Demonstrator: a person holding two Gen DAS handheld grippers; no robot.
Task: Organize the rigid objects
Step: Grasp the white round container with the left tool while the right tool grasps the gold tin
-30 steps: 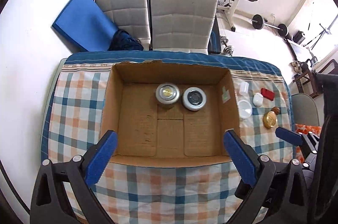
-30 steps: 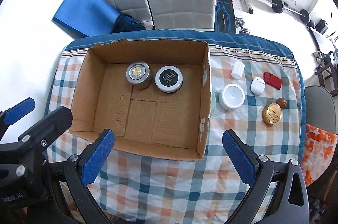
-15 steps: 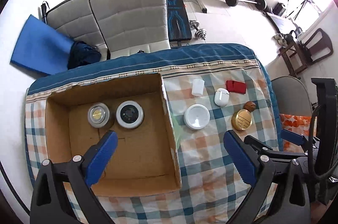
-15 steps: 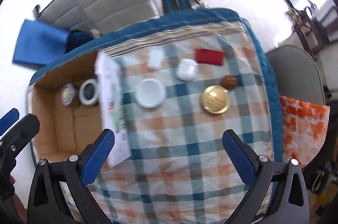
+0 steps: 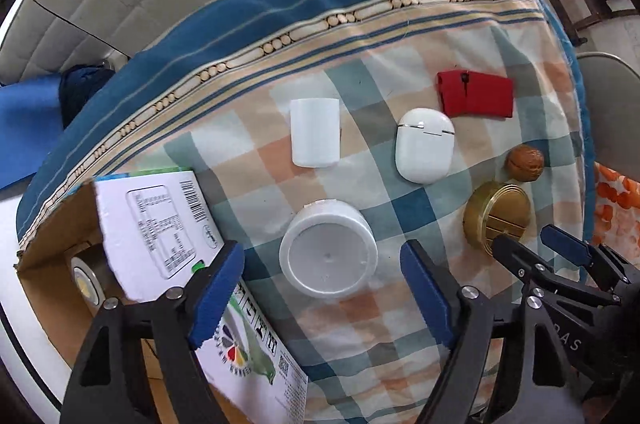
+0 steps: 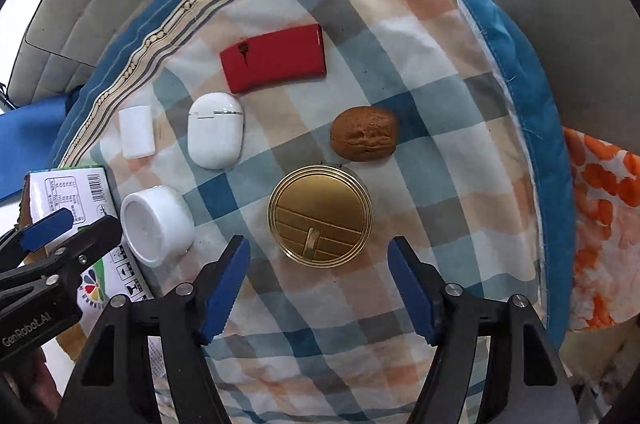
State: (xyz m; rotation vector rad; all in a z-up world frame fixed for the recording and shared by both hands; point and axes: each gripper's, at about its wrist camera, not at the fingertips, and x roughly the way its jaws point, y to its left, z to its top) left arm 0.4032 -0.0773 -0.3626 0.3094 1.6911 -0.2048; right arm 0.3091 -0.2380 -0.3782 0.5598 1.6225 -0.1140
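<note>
Approach step: left gripper [image 5: 322, 288] spread wide, empty, over white round jar [image 5: 328, 253]; right gripper [image 6: 318, 284] likewise over gold tin [image 6: 320, 216], both on table. Next: lower, close, carry to cardboard box [image 5: 60, 224] at left, probably

The left wrist view looks steeply down from close above the checked tablecloth [image 5: 400, 308], centred on the white round jar [image 5: 328, 252], with the cardboard box [image 5: 52, 224] at its left edge. The right wrist view looks down from a similar height, perhaps slightly lower, further right, centred on the gold tin [image 6: 320, 216]. Both share the white jar, earbud case [image 5: 424, 144], red case [image 5: 476, 94], walnut [image 5: 525, 163] and gold tin
</note>
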